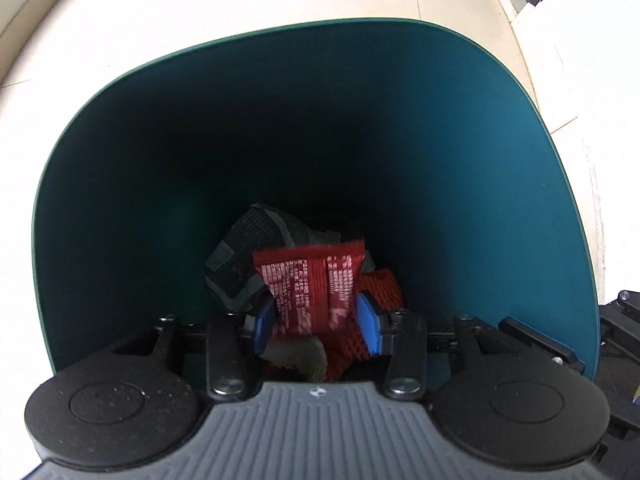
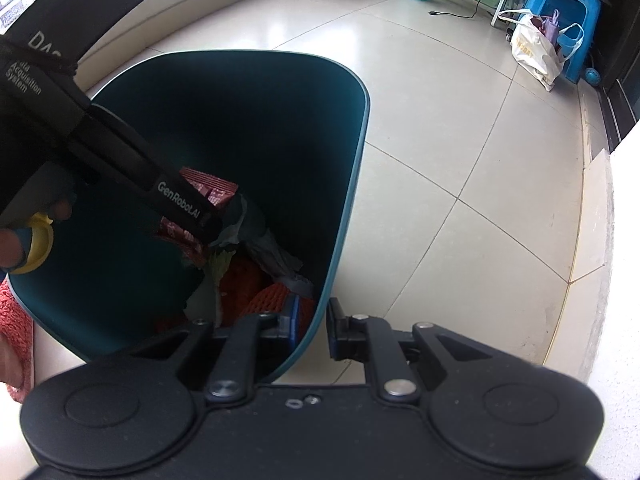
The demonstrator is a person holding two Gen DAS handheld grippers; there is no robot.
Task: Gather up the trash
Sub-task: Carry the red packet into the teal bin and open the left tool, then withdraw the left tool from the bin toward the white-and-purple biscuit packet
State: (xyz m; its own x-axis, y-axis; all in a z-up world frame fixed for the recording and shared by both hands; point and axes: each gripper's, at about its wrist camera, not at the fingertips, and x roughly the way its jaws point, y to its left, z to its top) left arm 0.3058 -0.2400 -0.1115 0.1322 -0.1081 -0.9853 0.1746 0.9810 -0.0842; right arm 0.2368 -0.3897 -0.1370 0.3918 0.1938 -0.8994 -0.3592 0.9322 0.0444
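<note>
As I look down along my left gripper, it points into the dark teal bin, and the red snack wrapper sits between its two blue pads. The pads stand slightly clear of the wrapper's edges, so the jaws are apart and not pressing on it. Beneath the wrapper lie a dark crumpled packet, orange foam netting and a pale scrap on the bin's bottom.

From my right wrist, the right gripper is clamped on the near rim of the bin, one pad inside the wall, the other outside. My left gripper's black body reaches down into the bin from the upper left, held by my hand. The bin stands on a pale tiled floor; far off are a blue stool and a white bag.
</note>
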